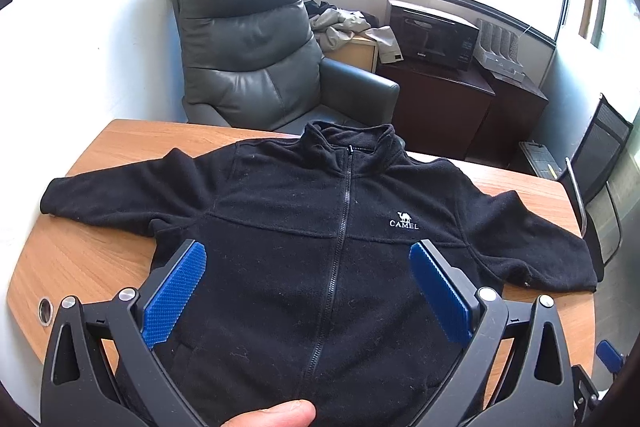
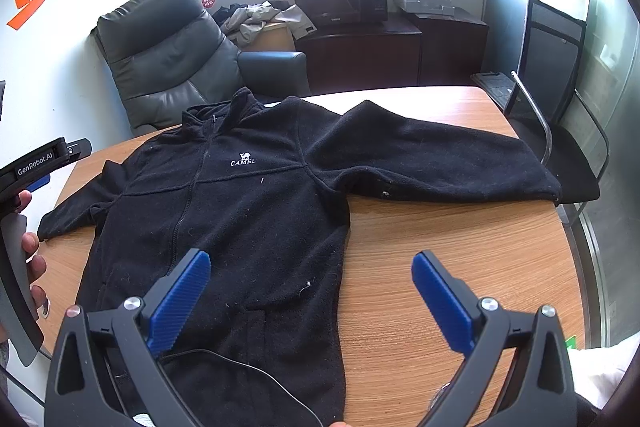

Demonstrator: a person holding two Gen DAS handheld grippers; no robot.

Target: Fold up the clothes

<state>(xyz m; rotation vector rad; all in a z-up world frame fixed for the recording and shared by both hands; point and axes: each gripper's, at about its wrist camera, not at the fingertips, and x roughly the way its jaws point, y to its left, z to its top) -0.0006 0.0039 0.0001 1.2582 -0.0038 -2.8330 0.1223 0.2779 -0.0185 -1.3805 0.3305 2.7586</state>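
Observation:
A black zip-up fleece jacket with a white CAMEL logo lies flat, front up, on a wooden table, both sleeves spread out to the sides. My left gripper is open and empty, hovering above the jacket's lower front. The jacket also shows in the right wrist view. My right gripper is open and empty, above the jacket's right hem edge and bare table. The left gripper's body shows at the left edge of the right wrist view.
A grey leather armchair stands behind the table. A dark cabinet with a microwave and a pile of clothes sits by the window. A black office chair stands at the table's right. A cable grommet is in the tabletop.

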